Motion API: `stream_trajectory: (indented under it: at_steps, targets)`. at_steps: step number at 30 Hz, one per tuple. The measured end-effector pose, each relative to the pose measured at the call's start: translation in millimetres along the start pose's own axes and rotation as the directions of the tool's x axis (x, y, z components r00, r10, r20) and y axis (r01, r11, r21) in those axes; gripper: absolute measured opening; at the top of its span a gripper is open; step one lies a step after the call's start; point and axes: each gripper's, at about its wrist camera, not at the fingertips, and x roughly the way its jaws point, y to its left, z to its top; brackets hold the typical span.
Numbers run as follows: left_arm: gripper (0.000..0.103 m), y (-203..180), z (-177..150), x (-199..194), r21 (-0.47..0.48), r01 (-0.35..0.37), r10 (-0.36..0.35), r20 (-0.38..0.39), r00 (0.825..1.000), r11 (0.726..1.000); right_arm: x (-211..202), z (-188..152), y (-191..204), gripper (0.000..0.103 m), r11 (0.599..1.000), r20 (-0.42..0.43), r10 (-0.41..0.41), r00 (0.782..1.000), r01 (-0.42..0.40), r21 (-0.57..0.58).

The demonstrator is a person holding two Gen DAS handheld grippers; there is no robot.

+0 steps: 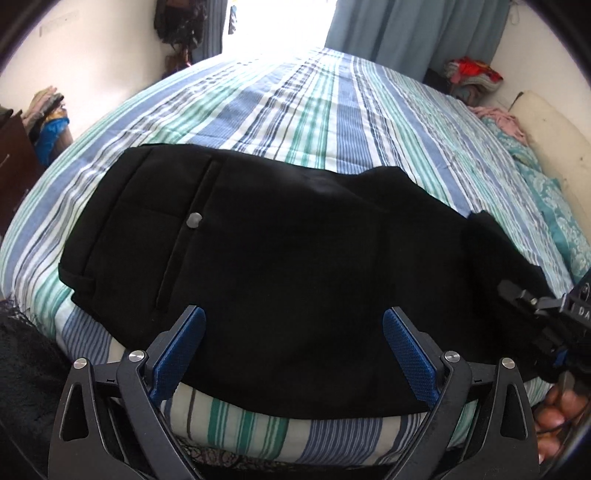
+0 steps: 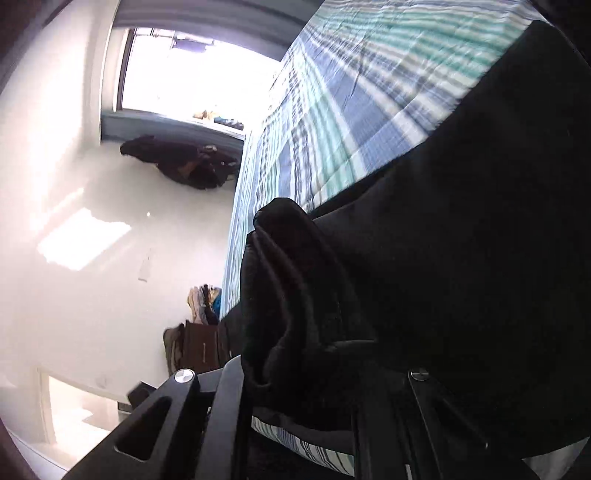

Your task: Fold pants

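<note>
Left wrist view: one pair of black pants fills the centre of the frame, lying on the striped bedspread near the bed's lower edge.
Pants layout: waist end with a pocket and one grey button at centre left; leg end bunched and lifted at right.
Left gripper: bottom centre, blue pads spread wide, nothing between them, hovering over the near hem of the pants.
Right gripper: right edge of the left view, clamped tight on the leg end of the pants; a hand shows below it at lower right.
Right wrist view: black cloth wells up from between the fingers at centre; the pads themselves are hidden, so I read the grip from the bunched fabric, probably several layers.
Progress: legs look already laid on each other lengthwise; the crosswise fold, leg end over to the waist, seems in hand but not landed.
Left to do: lay the leg end down, square the edges, smooth, maybe one more fold.
Counts: pants 1; grippers 2; buttons 1; clothes piles at room edges 2 (upper right, left edge); curtain 1.
</note>
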Motion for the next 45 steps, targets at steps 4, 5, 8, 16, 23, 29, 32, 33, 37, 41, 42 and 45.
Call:
stream_trajectory:
  at_steps: [4,5,8,16,23,29,32,33,37,41,42,45]
  targets:
    - [0.098,11,0,5,-0.066,0.036,-0.038,-0.019,0.999,0.997,48,-36,36,0.048,0.958,-0.054,-0.192,0.980,0.175,-0.228]
    - [0.098,14,0,6,-0.084,0.047,-0.049,-0.019,0.999,0.995,48,-45,46,0.067,0.927,-0.054,-0.225,0.973,0.197,-0.319]
    - [0.098,13,0,4,-0.087,0.065,-0.067,-0.014,0.998,0.994,21,-60,73,0.091,0.810,0.036,-0.289,0.957,0.264,-0.523]
    - [0.093,-61,2,-33,0.076,0.247,-0.250,0.030,0.968,0.966,-93,-57,48,0.093,0.695,0.301,-0.339,0.891,0.453,-0.559]
    - [0.092,-144,-5,19,0.285,0.223,-0.201,-0.105,0.974,0.932,-144,43,-3,0.092,0.983,0.234,-0.019,0.972,0.061,-0.171]
    - [0.091,-116,-27,43,0.272,0.140,-0.109,-0.128,0.986,0.952,-122,45,-81,0.003,0.957,0.070,-0.289,0.955,0.289,0.010]
    - [0.091,-117,-30,41,0.273,0.137,-0.107,-0.122,0.987,0.952,-141,50,-93,0.008,0.968,0.114,-0.223,0.968,0.206,0.141]
    - [0.091,-118,-31,41,0.279,0.132,-0.103,-0.117,0.988,0.951,-146,56,-80,0.009,0.970,0.157,-0.235,0.959,0.222,0.096]
    - [0.093,-120,-35,42,0.302,0.125,-0.099,-0.099,0.990,0.945,-135,91,-31,0.015,0.969,0.162,-0.228,0.960,0.240,-0.057]
    - [0.093,-118,-34,42,0.304,0.131,-0.107,-0.095,0.990,0.943,-100,130,-40,0.019,0.938,0.106,-0.340,0.934,0.345,-0.035]
    - [0.093,-119,-35,41,0.307,0.132,-0.108,-0.095,0.990,0.942,-89,139,-51,0.019,0.917,0.084,-0.396,0.914,0.399,-0.026]
    - [0.093,-118,-35,41,0.310,0.134,-0.109,-0.094,0.990,0.941,-81,146,-84,0.000,0.891,0.039,-0.454,0.890,0.453,0.023]
